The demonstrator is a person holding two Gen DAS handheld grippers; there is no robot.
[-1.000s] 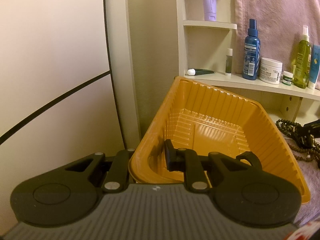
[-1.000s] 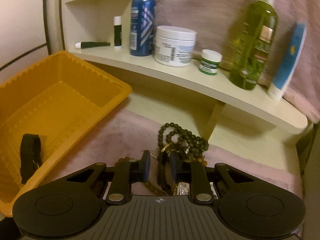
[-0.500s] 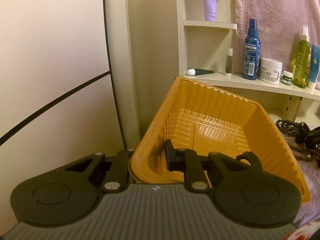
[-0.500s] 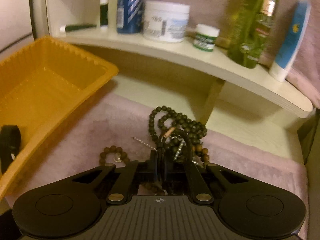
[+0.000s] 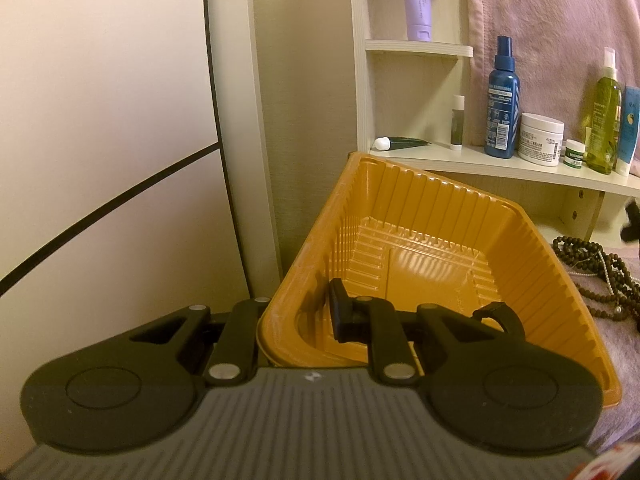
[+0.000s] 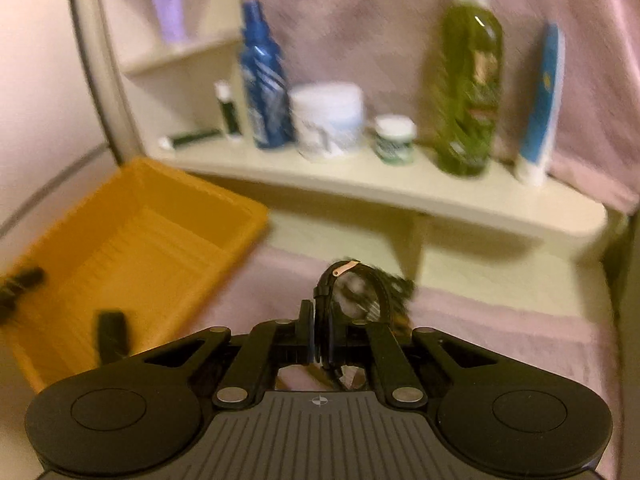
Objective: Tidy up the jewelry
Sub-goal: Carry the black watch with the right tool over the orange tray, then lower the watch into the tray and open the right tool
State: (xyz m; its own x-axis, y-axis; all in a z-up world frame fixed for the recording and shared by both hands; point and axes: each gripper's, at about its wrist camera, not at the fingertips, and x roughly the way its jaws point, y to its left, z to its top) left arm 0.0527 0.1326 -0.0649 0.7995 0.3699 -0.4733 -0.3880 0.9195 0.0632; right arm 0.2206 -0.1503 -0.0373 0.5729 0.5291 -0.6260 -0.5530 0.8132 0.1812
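Observation:
An orange ribbed plastic tray (image 5: 452,208) stands tilted on the pink towel. My left gripper (image 5: 298,310) is shut on its near wall, with one finger inside the tray and the other outside. My right gripper (image 6: 320,330) is shut on a black band (image 6: 362,270) with a small rose-gold clasp. It holds the band above the towel, to the right of the tray (image 6: 152,216). A pile of dark bead strands (image 5: 592,264) lies on the towel beside the tray. In the blurred right wrist view the beads (image 6: 400,290) show just behind the band.
A cream shelf (image 6: 360,184) behind carries a blue spray bottle (image 6: 266,92), a white jar (image 6: 328,120), a small green-labelled pot (image 6: 394,140), a green bottle (image 6: 468,92) and a blue tube (image 6: 540,100). A pale wall panel (image 5: 100,120) stands to the left.
My right gripper closed on the black band and lifted it off the bead pile, swinging up and rolling. The left gripper and the tray stayed still.

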